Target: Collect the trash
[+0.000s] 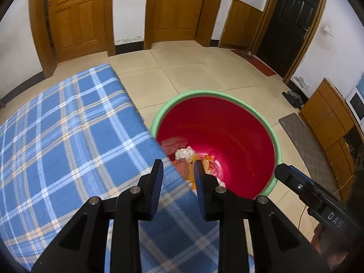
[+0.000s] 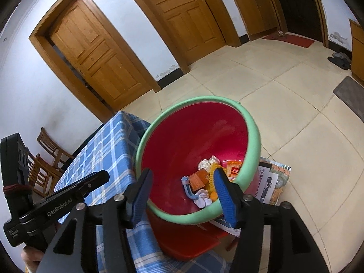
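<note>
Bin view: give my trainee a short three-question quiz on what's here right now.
1. True or false: the right gripper holds a wrapper.
2. The rim of the bin is: A) green B) blue C) black
3. What covers the table beside the bin?

Key: 1. False; its jaws stand open, with nothing clamped between them. 2. A. 3. A blue plaid cloth.
</note>
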{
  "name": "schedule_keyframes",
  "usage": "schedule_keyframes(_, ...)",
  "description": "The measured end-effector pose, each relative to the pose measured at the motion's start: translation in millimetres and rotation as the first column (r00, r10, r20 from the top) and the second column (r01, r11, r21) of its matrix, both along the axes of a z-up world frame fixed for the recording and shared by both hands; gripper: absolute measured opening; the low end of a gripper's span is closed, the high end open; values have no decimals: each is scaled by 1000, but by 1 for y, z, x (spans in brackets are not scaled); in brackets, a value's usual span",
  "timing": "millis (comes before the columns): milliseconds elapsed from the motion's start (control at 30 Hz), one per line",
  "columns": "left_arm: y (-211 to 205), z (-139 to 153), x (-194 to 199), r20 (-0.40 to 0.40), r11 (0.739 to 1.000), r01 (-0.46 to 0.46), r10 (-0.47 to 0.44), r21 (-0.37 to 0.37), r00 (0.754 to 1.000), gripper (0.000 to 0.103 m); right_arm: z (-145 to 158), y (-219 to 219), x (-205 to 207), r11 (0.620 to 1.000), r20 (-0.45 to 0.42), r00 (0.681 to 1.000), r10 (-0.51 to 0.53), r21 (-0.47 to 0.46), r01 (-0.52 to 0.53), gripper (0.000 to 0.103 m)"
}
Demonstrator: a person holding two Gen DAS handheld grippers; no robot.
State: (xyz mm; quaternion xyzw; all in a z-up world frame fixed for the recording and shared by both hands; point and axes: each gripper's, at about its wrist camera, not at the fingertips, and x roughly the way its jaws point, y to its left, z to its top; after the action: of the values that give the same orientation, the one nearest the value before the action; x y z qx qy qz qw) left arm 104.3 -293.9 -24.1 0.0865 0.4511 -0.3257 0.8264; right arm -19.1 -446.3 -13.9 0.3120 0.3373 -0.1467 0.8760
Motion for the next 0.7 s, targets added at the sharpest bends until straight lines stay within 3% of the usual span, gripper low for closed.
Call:
schedule_keyframes(333, 51, 12, -3, 21, 994, -110, 110, -11, 994, 32, 18, 39, 10, 995, 12, 995, 95, -40, -94, 74)
schedule_keyframes(700, 117, 24, -13, 48, 971, -239, 240, -22, 970, 36, 35, 96, 16, 972, 16, 976, 215, -102, -212, 86)
